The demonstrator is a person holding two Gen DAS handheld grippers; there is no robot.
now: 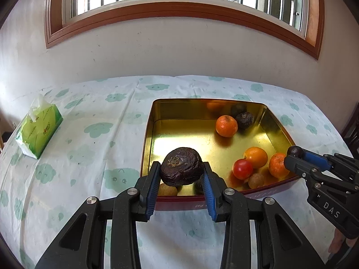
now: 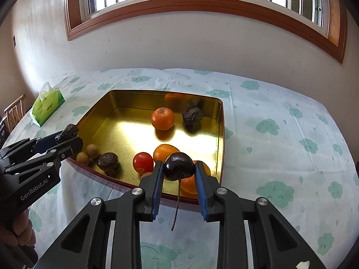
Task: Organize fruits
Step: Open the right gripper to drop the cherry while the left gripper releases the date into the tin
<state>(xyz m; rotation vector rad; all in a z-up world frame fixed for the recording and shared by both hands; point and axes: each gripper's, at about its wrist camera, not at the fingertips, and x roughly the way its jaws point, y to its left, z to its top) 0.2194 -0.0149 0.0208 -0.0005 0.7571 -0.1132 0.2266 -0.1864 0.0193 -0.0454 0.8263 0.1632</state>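
My left gripper is shut on a wrinkled dark purple passion fruit, held above the near left edge of a gold tin tray. My right gripper is shut on a smooth dark cherry with a long stem hanging down, over the tray's near right corner. Inside the tray lie oranges, a red tomato, another passion fruit, one more and small brown longans. The right gripper shows at the right of the left wrist view, the left gripper at the left of the right wrist view.
A green tissue pack lies at the table's far left. The table wears a white cloth with green cloud prints. A wooden chair stands beyond the left edge. A wall with a window runs behind the table. A person's hand holds the left gripper.
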